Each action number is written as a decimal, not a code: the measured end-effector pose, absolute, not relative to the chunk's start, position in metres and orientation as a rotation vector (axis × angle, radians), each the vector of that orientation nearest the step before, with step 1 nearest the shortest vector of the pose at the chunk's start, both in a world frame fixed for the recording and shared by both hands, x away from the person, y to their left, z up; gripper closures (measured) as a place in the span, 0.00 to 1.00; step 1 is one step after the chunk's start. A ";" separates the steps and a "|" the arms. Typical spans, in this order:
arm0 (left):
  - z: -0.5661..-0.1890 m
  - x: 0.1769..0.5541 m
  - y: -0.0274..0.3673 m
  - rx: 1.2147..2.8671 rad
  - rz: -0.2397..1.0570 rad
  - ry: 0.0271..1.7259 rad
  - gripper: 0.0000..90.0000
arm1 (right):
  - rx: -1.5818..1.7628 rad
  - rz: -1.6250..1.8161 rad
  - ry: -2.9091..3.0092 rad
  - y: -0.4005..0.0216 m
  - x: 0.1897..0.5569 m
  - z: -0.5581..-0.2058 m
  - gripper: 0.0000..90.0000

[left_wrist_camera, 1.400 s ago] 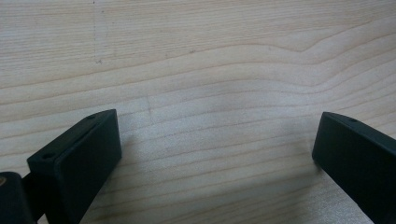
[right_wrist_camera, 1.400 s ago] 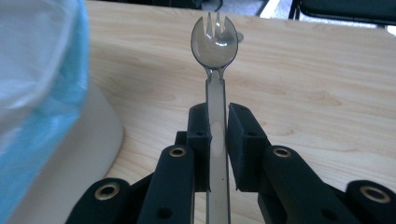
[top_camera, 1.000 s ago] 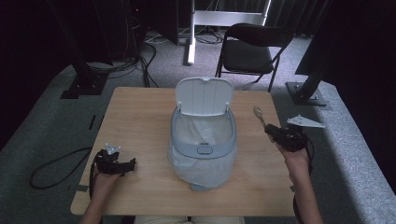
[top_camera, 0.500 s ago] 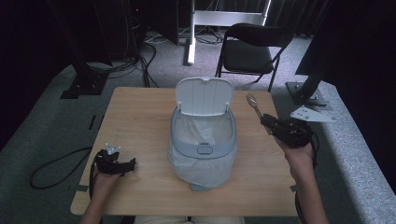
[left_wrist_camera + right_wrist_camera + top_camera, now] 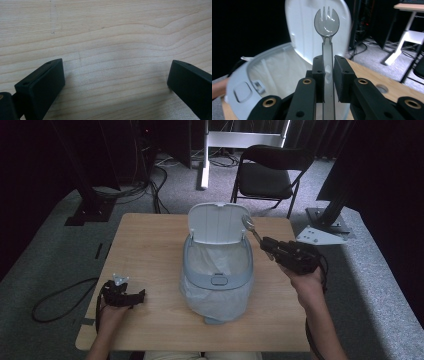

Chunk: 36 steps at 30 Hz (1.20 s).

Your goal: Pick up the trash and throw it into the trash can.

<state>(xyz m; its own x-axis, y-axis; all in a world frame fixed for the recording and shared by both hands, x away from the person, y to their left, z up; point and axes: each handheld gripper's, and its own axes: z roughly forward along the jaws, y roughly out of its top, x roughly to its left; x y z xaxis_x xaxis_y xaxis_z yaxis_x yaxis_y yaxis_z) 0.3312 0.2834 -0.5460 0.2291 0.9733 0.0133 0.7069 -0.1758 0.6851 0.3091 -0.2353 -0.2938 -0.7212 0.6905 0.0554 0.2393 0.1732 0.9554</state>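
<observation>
A small grey-blue bin [image 5: 218, 270] with a white liner bag stands mid-table, its lid [image 5: 218, 222] flipped up at the back. My right gripper [image 5: 266, 245] is shut on the handle of a clear plastic spork [image 5: 248, 223], held in the air at the bin's right rim with its head by the lid's right edge. In the right gripper view the spork [image 5: 327, 25] stands upright between the jaws, in front of the lid [image 5: 307, 30] and above the open bin [image 5: 262, 75]. My left gripper [image 5: 141, 295] rests on the table at the front left, open over bare wood [image 5: 112, 50].
The wooden table [image 5: 150, 245] has free surface on both sides of the bin. A black folding chair [image 5: 270, 175] stands behind the table. A cable [image 5: 55, 297] trails on the floor at the left, and a grey stand base [image 5: 320, 232] sits at the right.
My right gripper has risen and moved left toward the bin with the spork, from the table's right edge to the bin's rim. The left gripper has not moved.
</observation>
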 end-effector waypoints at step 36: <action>-0.546 0.331 0.283 1.953 0.625 1.538 0.01 | 0.902 1.628 2.234 -0.195 0.337 -0.315 0.14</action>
